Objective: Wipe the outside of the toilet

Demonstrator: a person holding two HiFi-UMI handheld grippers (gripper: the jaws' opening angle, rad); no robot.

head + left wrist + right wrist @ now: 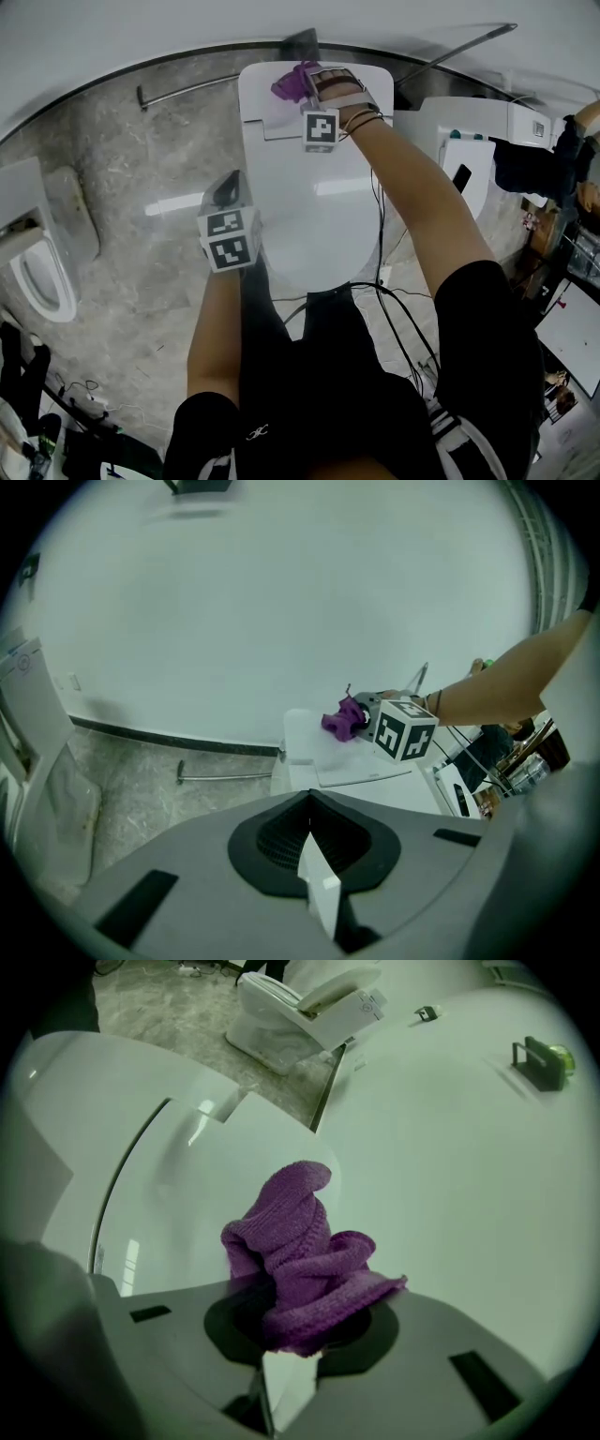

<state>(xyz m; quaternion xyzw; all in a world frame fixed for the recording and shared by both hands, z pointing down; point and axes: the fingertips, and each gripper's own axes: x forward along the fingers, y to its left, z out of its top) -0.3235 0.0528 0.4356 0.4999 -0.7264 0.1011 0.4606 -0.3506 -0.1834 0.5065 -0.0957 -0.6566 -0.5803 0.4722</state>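
Right, the white ceramic toilet [314,220] sat dead centre beneath the person, lid down. It looked hard, glossy and fixed to the grey marbled floor [131,187]. That's not a thing to take hold of, I'd say, only to press against, and a slick glaze like that would let a wiper skate. The wiper itself was a purple knitted cloth [298,1251]: soft, light, floppy, and best pinched in a bunch near its middle so a loose fold is left to drag.

Starting at the left, the left tongs [226,190] hung just beside the toilet's left flank. Their jaws were brought together with nothing between them, and I saw no contact with the bowl. They looked idle.

Across to the right, the right tongs [302,86] reached far back over the rear of the toilet, close to the pale wall [450,1147]. Their jaws were clamped on that cloth, which was bunched up and spilling out forward. The cloth hovered right at the rear ledge behind the lid. Whether it actually pressed on the ceramic, I couldn't tell.
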